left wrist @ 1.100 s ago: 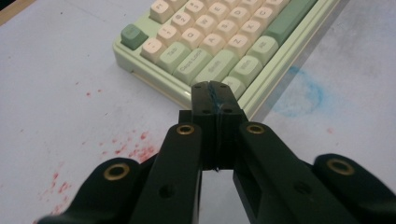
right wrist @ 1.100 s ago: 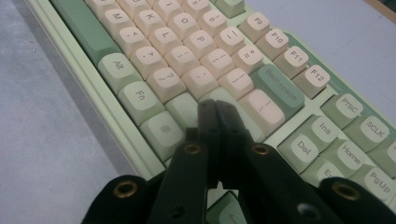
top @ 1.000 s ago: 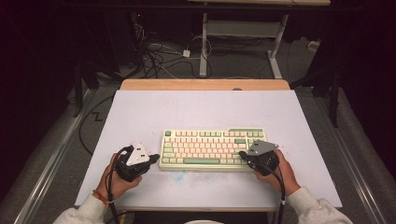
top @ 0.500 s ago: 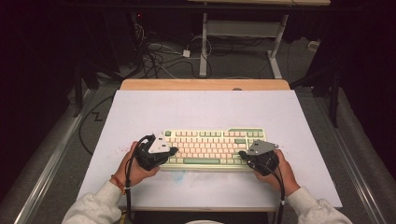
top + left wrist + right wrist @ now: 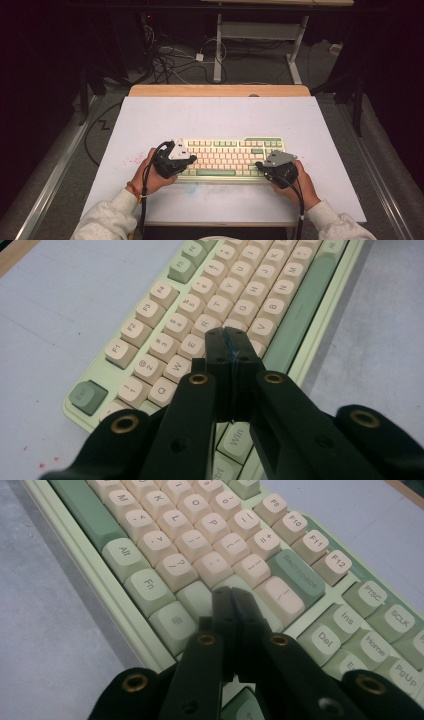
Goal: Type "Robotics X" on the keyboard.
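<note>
From my remote seat, the pale tabletop [image 5: 220,117] spreads wide under the high camera, its far half bare up to the wooden strip [image 5: 220,90] along the back edge, with open surface to the left and right as well. The floor behind the tabletop carries a tangle of cables [image 5: 170,57] and the legs of a metal frame [image 5: 260,35].

The green-and-cream keyboard [image 5: 232,155] lies square in the near half of the tabletop, a band of free surface between its front edge and the tabletop's near edge.

My left tool [image 5: 226,340] sits over the keyboard's left end, jaws pressed together with nothing between them, the tips over the letter rows near the E and R keys in the left gripper view. My right tool [image 5: 231,597] rests at the keyboard's right end, jaws likewise pressed together and empty, the tips above the keys just left of the Backspace key [image 5: 299,571]. In the high view both hands [image 5: 150,172] come in from the bottom edge, well apart, one at each end of the keyboard.
</note>
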